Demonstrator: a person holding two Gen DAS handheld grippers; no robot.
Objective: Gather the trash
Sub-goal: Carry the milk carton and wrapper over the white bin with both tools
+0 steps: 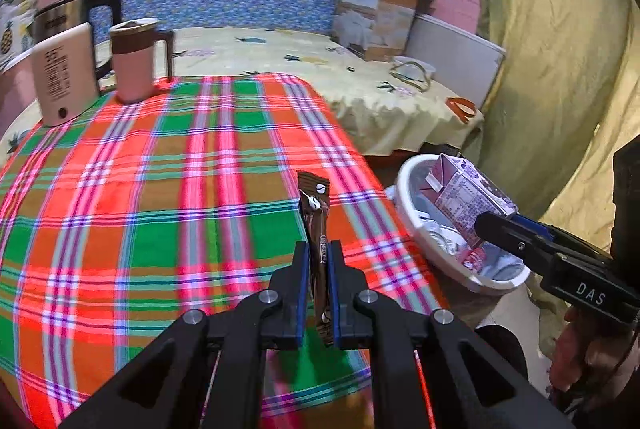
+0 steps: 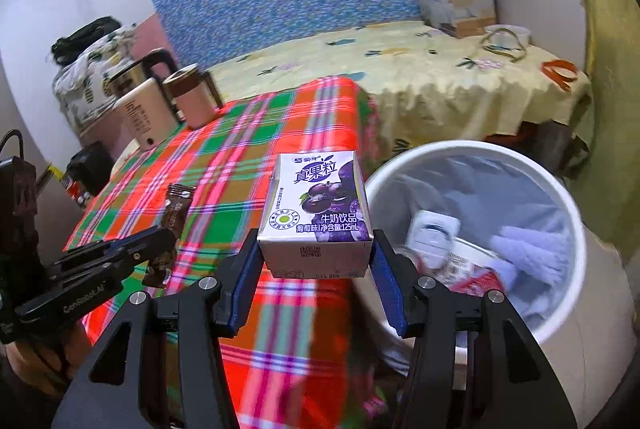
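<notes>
Left hand-held gripper (image 1: 318, 261) clamped on brown sachet (image 1: 317, 213) above plaid worktop (image 1: 160, 189), right hand-held gripper (image 2: 314, 269) clamped on purple milk carton (image 2: 320, 205) just beside white trash bin (image 2: 560, 189), kettle (image 1: 64, 69) and mug (image 1: 134, 61) at far edge

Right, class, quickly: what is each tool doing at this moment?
Left tool: shut on the brown sachet.
Right tool: shut on the milk carton.

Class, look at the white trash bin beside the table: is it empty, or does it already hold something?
Not empty. The white trash bin already holds crumpled tissue and packaging inside its liner.
</notes>
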